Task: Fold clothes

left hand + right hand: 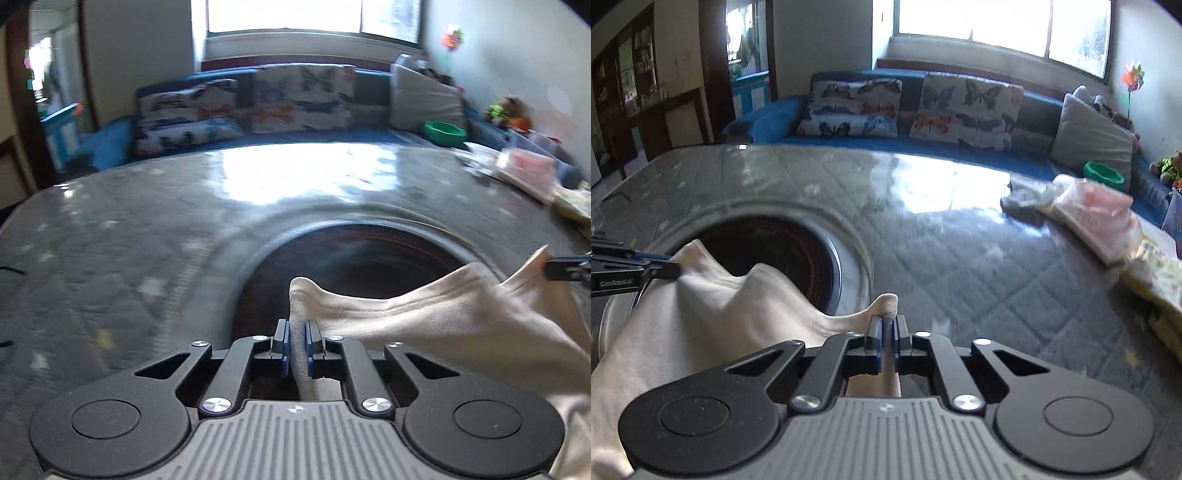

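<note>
Your left gripper (pixel 295 339) is clamped on a fold of the cream garment (pixel 424 321); your right gripper (pixel 888 339) pinches another edge of it, so the cloth hangs slack between the two above the grey quilted table (pixel 960 258), partly over the dark round recess (pixel 783 251) in its top. Beyond the table stands a blue sofa (pixel 768 125) with butterfly cushions (pixel 964 107) below a bright window (pixel 997 22); on the sofa lies a green bowl (pixel 1102 173), contents indiscernible; bagged pink items (pixel 1097 210) rest at the table's right edge.
</note>
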A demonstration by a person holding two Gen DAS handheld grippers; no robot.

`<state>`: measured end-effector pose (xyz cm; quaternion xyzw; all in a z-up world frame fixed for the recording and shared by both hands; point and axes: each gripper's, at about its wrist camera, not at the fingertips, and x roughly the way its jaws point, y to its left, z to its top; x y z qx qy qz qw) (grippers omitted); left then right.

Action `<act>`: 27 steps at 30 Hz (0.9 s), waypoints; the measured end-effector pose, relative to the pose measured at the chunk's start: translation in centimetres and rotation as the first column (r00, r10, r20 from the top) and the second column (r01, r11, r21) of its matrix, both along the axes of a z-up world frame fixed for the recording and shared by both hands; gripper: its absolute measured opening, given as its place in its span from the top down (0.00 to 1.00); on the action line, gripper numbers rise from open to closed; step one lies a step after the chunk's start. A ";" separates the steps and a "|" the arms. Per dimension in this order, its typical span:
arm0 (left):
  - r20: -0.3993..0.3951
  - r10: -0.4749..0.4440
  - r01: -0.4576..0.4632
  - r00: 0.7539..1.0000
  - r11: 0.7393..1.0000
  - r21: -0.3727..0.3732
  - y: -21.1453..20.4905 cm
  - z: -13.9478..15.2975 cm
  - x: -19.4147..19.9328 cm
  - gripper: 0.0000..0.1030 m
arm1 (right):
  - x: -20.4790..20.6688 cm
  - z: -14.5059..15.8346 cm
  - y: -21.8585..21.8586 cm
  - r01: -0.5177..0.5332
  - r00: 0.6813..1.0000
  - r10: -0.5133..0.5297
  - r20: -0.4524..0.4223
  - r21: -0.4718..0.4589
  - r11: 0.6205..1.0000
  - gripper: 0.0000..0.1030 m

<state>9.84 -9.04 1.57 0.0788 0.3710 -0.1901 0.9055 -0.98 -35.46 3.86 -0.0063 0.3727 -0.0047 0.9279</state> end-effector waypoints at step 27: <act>0.002 -0.129 0.128 0.992 0.985 -0.112 4.4 3.0 -7.5 0.57 | -3.8 1.8 6.0 -0.281 0.960 0.279 -0.026 -0.056 0.958 0.80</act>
